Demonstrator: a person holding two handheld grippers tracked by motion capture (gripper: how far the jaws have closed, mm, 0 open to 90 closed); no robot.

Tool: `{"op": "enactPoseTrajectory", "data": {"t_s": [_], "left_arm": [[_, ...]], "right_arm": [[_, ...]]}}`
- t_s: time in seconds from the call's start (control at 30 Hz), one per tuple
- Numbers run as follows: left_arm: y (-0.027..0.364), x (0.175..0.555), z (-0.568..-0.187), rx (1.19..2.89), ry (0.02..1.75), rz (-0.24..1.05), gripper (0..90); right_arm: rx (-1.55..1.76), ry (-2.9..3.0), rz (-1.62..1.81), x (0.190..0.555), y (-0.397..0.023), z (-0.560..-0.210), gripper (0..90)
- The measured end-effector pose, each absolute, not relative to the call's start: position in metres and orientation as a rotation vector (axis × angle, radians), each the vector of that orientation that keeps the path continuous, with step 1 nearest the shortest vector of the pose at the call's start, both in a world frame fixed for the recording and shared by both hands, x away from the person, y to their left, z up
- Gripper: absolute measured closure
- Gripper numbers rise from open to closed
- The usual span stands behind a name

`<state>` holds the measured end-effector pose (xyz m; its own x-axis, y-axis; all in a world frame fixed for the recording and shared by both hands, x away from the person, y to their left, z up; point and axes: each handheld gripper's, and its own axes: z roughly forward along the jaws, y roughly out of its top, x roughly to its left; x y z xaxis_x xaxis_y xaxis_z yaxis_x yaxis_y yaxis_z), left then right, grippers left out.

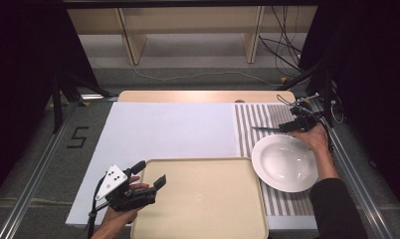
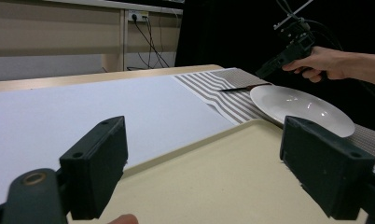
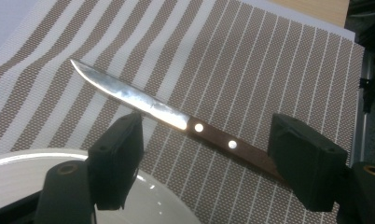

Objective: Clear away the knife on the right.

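I have the right gripper [image 1: 287,126] at the right-centre of the high view, jaws apart and lined up on the knife [image 3: 176,119], which lies flat on the striped mat [image 3: 251,70] just past the plate [image 1: 285,163]; nothing is clamped. I judge this spread is set for taking the handle. Left gripper [image 1: 148,174] waits lower left over the tray [image 1: 203,214] edge, jaws apart, empty. The right gripper view gives me the handle rivets and blade between the jaws; the high view reduces the knife to a dark sliver.
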<state>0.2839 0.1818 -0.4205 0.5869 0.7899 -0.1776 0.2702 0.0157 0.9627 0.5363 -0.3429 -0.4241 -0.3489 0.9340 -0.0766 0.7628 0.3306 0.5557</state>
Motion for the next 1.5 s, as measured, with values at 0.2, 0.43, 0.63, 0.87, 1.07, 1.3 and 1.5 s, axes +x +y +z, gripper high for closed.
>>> {"op": "enactPoseTrajectory", "data": {"t_s": [0.2,0.43,0.63,0.87,1.07,1.3,1.5], "left_arm": [[0.182,0.285,-0.421,1.544,0.932,0.509,14.7],[0.182,0.284,-0.421,1.543,0.931,0.506,14.7],[0.182,0.285,-0.422,1.545,0.936,0.505,14.7],[0.183,0.285,-0.421,1.542,0.934,0.504,14.8],[0.183,0.285,-0.421,1.542,0.934,0.505,14.8],[0.183,0.285,-0.422,1.545,0.937,0.505,14.8],[0.183,0.284,-0.421,1.545,0.936,0.507,14.8]], "right_arm": [[1.556,2.231,0.566,0.548,-0.347,-0.432,28.0],[1.575,2.247,0.542,0.554,-0.352,-0.438,29.5],[1.584,2.277,0.491,0.559,-0.352,-0.445,30.0],[1.582,2.291,0.455,0.562,-0.351,-0.452,30.0],[1.581,2.301,0.437,0.564,-0.352,-0.455,30.5],[1.604,2.312,0.412,0.565,-0.354,-0.46,31.9],[1.582,2.353,0.412,0.564,-0.354,-0.457,46.3]]}}
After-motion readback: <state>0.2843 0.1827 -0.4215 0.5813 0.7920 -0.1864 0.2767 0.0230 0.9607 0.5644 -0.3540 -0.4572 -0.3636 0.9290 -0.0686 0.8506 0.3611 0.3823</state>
